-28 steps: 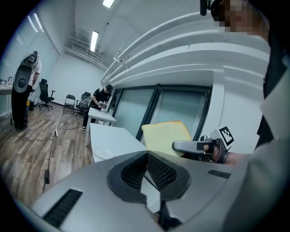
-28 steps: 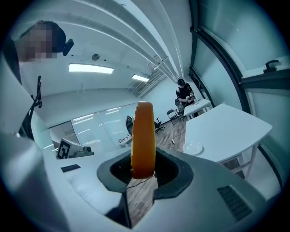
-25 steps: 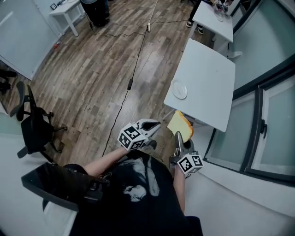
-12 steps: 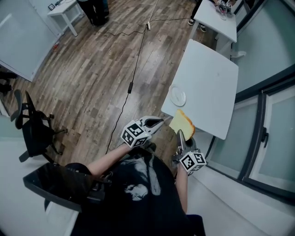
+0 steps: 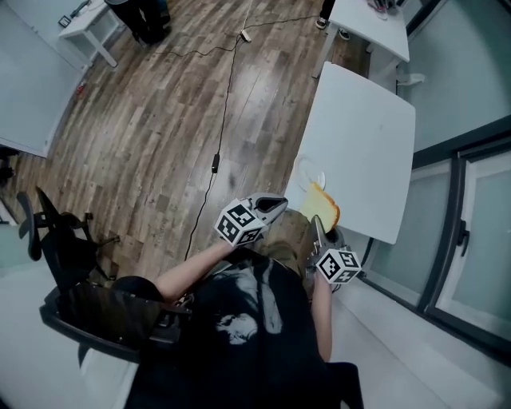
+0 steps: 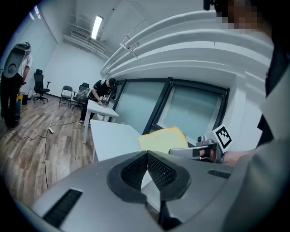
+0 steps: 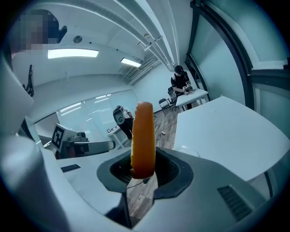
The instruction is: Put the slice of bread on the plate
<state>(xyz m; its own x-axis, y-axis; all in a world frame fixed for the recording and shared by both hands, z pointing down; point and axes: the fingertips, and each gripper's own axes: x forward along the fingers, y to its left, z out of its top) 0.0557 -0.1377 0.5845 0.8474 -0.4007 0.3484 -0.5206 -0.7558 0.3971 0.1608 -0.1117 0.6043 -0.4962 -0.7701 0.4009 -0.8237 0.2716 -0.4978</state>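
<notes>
A slice of bread (image 5: pixel 321 206) with an orange crust stands on edge in my right gripper (image 5: pixel 317 221), whose jaws are shut on it; in the right gripper view the bread (image 7: pixel 143 138) rises edge-on between the pads. It hangs over the near end of the white table (image 5: pixel 363 136), just beside a small white plate (image 5: pixel 308 170) near the table's left corner. My left gripper (image 5: pixel 276 204) is shut and empty, left of the bread; its own view shows the pads (image 6: pixel 147 171) pressed together and the bread (image 6: pixel 163 140) beyond.
A second white table (image 5: pixel 369 24) stands farther off. A black cable (image 5: pixel 217 152) runs across the wooden floor. An office chair (image 5: pixel 60 240) is at the left. Glass window panels (image 5: pixel 471 232) line the right side. People stand in the background.
Both grippers have moved forward toward the white table, the right one carrying the bread from short of the table's near edge to over it, close to the plate.
</notes>
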